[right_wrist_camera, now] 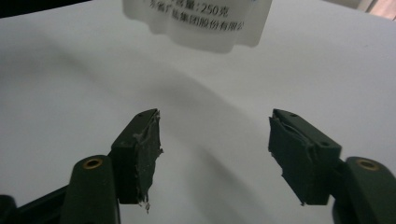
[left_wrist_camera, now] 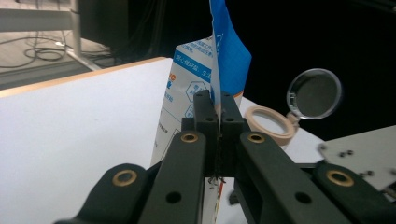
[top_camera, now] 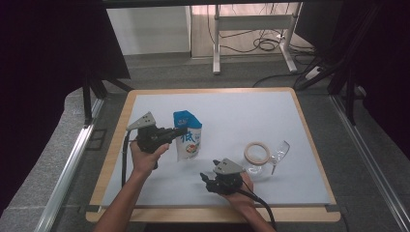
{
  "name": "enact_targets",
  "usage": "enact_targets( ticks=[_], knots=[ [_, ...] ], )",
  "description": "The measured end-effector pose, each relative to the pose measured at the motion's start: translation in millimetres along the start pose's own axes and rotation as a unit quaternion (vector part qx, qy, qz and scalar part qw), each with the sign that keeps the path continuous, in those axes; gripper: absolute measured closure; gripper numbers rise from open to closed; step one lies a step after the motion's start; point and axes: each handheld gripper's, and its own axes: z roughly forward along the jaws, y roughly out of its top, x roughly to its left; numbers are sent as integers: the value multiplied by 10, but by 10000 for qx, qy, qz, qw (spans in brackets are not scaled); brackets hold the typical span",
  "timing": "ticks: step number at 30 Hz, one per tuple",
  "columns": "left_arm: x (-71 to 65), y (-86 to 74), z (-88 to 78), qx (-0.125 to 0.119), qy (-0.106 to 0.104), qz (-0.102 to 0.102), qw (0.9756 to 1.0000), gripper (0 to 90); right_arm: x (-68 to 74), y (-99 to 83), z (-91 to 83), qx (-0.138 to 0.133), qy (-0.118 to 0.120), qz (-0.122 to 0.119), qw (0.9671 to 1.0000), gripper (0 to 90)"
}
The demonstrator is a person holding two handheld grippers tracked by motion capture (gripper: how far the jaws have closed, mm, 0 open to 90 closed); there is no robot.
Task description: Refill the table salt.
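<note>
Right of the pouch (top_camera: 187,137): tape ring (top_camera: 256,152) touching glass (top_camera: 279,153).

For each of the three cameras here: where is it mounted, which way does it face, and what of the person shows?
High view: above the person's side, looking forward and down on the table; both forearms and both tongs show.
Left gripper view: rides the left tongs, looking along shut jaws clamped on the pouch, toward the glass jar.
Right gripper view: rides the right tongs, facing the white tabletop through open jaws; the pouch's bottom edge is ahead.
Shared: the pouch appears in all three views.
</note>
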Motion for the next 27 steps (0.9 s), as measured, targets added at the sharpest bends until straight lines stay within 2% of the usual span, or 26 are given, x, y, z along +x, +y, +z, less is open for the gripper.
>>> enact_targets(
  ticks=[5, 7, 10, 14, 15, 16, 22, 27],
  knots=[
    [-129, 12, 20, 59, -89, 60, 9999, 900, -4, 76, 113, -61, -112, 103, 9999, 310],
    [-166, 12, 37, 93, -126, 48, 9999, 900, 5, 95, 179, -34, -350, 0, 9994, 297],
    [-204, 8, 64, 125, -179, 69, 9997, 900, 10, 101, 245, 37, -420, 38, 9991, 284],
    [-232, -4, 116, 173, -267, 25, 9995, 900, 12, 109, 284, 29, -573, -51, 9983, 282],
    [-235, -6, 128, 184, -288, 29, 9994, 900, 7, 112, 287, 9, -606, -91, 9981, 283],
    [-244, -7, 139, 191, -287, 27, 9994, 900, -7, 109, 293, 40, -624, -240, 9978, 283],
    [-266, 30, 205, 253, -399, 2, 9989, 900, -50, 109, 304, -37, -609, -577, 9965, 300],
    [-299, 83, 266, 318, -403, 25, 9987, 900, -42, 104, 261, -196, -536, -759, 9955, 389]
  ],
)
